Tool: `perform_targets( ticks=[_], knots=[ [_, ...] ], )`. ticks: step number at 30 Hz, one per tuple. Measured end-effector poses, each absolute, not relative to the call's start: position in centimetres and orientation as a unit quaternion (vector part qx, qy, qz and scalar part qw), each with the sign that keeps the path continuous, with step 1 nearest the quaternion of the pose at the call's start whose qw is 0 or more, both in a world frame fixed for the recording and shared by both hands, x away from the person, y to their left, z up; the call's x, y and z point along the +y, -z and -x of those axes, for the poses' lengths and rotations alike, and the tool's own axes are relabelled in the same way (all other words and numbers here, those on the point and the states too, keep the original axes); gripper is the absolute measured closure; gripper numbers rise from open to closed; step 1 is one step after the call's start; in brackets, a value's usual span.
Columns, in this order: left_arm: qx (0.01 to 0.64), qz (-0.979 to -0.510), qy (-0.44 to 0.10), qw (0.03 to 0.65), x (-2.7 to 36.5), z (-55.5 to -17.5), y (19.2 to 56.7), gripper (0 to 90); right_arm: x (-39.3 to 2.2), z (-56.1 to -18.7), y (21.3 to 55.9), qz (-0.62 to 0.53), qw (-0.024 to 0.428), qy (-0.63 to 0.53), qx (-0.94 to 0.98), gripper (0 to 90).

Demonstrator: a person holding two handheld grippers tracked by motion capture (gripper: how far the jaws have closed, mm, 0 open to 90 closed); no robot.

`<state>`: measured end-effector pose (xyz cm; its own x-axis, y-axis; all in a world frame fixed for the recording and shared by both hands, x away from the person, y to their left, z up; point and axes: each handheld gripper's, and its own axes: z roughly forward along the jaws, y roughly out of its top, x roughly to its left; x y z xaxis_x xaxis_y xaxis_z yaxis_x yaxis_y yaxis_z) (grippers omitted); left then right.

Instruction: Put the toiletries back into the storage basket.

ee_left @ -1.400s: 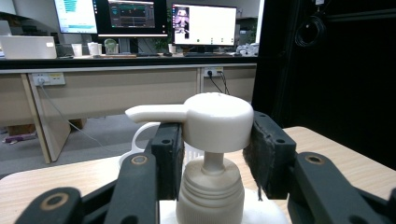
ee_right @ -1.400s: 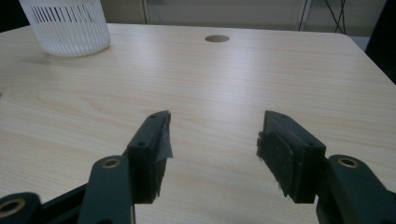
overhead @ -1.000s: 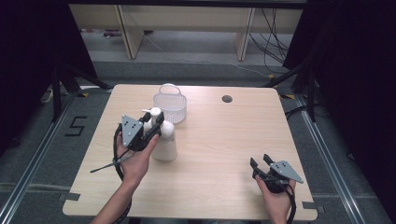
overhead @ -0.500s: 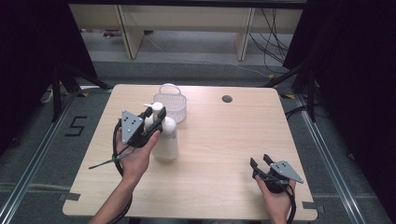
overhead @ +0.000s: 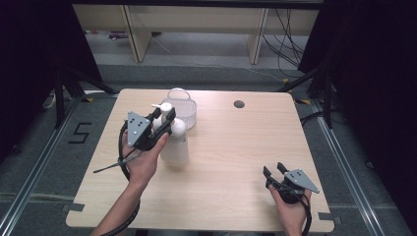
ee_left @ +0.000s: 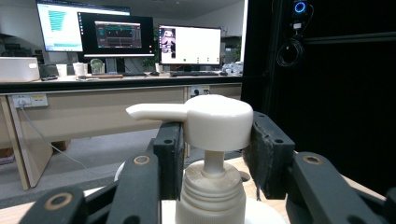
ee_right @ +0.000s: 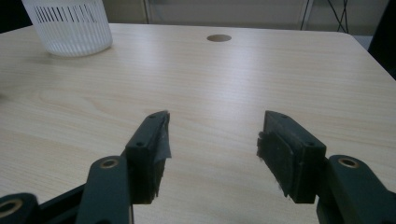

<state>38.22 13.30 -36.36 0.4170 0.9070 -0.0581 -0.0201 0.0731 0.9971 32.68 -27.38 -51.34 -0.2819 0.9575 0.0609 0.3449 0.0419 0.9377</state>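
Note:
A white pump bottle [overhead: 175, 145] stands upright on the wooden table [overhead: 236, 147], left of centre. My left gripper [overhead: 165, 118] is shut on its pump head [ee_left: 217, 119]. One black pad presses on each side of the head, and the nozzle points left in the left gripper view. A hand holds that gripper from below and left. Near the table's front right corner my right gripper [overhead: 275, 172] rests open, and only bare table shows between its jaws [ee_right: 212, 135].
A white slatted basket [overhead: 189, 115] stands just behind the bottle, also in the right gripper view at the top left [ee_right: 70, 25]. A round cable hole [overhead: 239, 104] sits near the far edge. Monitors and a desk show beyond the table in the left gripper view.
My left gripper and the pump head it holds have shifted slightly up the picture, toward the basket. The right gripper has stayed where it was.

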Motion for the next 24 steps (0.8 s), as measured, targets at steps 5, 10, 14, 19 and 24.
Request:
perform_targets(
  ticks=[5, 10, 14, 19, 24],
  knots=[
    [0.388, -0.568, -0.376, 0.621, 13.2, -38.5, 36.0, 59.1, -27.5, -32.8, 51.4, -0.498, 0.328, -0.474, 0.647, 42.5],
    [0.385, -0.564, -0.375, 0.627, 13.0, -39.0, 35.6, 59.1, -27.5, -32.8, 51.3, -0.497, 0.328, -0.474, 0.649, 42.5],
    [0.387, -0.563, -0.375, 0.627, 12.9, -39.5, 35.4, 59.1, -27.5, -32.7, 51.3, -0.499, 0.325, -0.472, 0.65, 42.5],
    [0.387, -0.561, -0.378, 0.626, 13.0, -39.9, 35.3, 59.1, -27.5, -32.7, 51.3, -0.498, 0.327, -0.473, 0.649, 42.4],
    [0.386, -0.559, -0.382, 0.626, 13.2, -40.3, 35.0, 59.1, -27.5, -32.7, 51.3, -0.499, 0.327, -0.469, 0.651, 42.4]
  ],
)
